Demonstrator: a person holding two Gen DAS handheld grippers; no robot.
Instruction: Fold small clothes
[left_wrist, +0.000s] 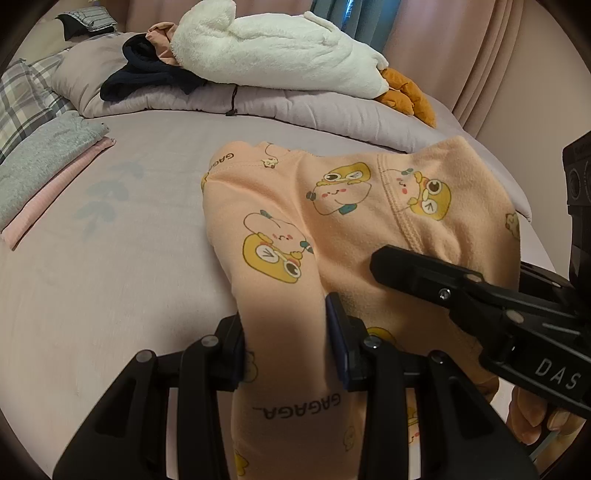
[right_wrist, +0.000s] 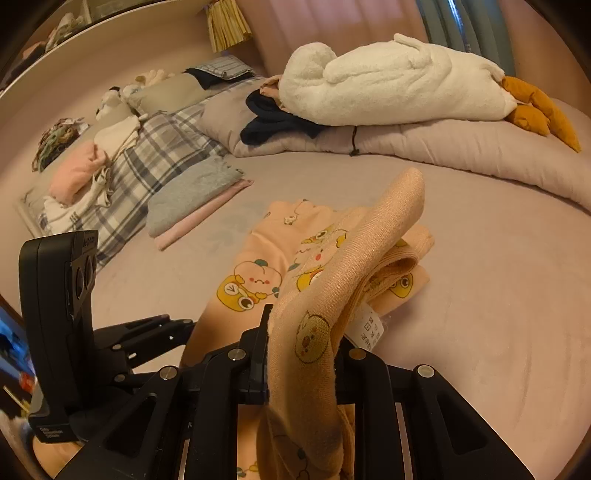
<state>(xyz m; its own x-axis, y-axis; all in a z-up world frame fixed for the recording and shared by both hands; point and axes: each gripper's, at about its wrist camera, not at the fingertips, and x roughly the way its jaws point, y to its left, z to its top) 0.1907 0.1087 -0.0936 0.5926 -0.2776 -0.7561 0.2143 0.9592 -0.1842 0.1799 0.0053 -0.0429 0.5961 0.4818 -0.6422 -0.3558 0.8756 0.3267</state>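
Peach pajama pants (left_wrist: 332, 229) with cartoon prints hang between our two tools, their far end resting on the lilac bedsheet (left_wrist: 129, 258). We have the left gripper (left_wrist: 286, 343) clamped on a bunched leg, and the right gripper (right_wrist: 303, 354) pinching the ribbed waistband — care tag beside it. Around us: folded grey and pink clothes (right_wrist: 192, 206) near a plaid pillow (right_wrist: 155, 147), a rolled quilt (right_wrist: 461, 147) carrying a white plush goose (right_wrist: 399, 85), and pink curtains (left_wrist: 487, 55) behind.
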